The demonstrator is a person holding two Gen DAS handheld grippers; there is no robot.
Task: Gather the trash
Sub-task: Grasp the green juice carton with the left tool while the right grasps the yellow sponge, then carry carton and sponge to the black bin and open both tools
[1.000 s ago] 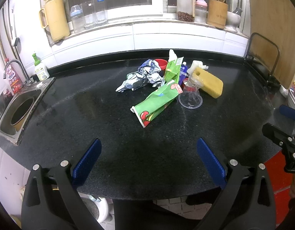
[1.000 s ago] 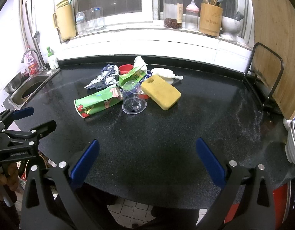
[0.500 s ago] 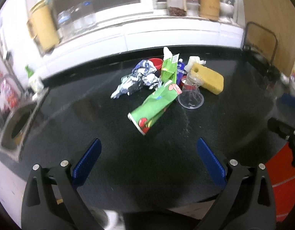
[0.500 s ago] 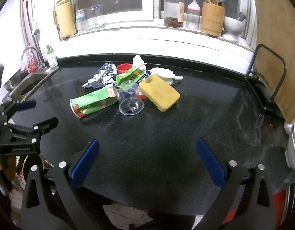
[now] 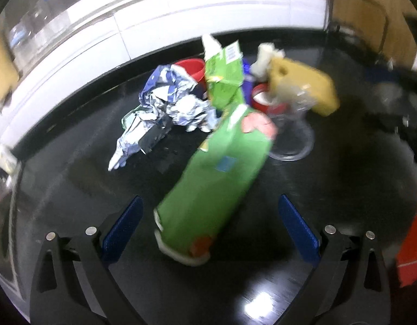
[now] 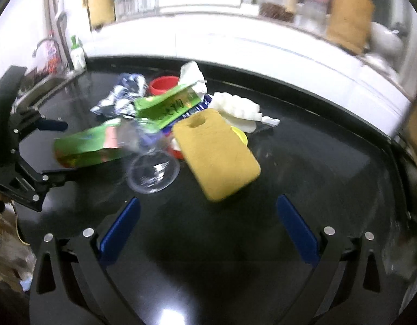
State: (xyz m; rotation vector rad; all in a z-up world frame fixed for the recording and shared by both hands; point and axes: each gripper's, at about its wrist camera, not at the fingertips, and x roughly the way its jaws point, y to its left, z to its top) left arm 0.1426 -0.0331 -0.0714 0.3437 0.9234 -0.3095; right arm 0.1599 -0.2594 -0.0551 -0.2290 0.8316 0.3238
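A pile of trash lies on the black counter (image 5: 73, 178). A flattened green carton (image 5: 216, 178) points its near end into the gap of my open left gripper (image 5: 208, 224), not pinched. Behind it are crumpled foil (image 5: 167, 103), a second green carton (image 5: 224, 78), a red cup (image 5: 192, 67) and a clear plastic cup (image 5: 292, 138) on its side. My right gripper (image 6: 205, 224) is open and holds nothing, just short of the clear cup (image 6: 151, 168) and a yellow sponge (image 6: 216, 154). White tissue (image 6: 235, 108) lies behind the sponge. The left gripper (image 6: 52, 151) shows at the flattened carton (image 6: 86, 146).
A sink (image 6: 46, 84) with a tap and a soap bottle (image 6: 77, 57) sits at the counter's left end. Jars and a utensil holder (image 6: 349, 24) line the windowsill. A black wire rack (image 5: 357, 13) stands at the right. Bare counter lies right of the sponge.
Both grippers have moved forward towards the pile. The left one now has the flattened carton's near end between its open fingers; the right one is closer to the cup and sponge.
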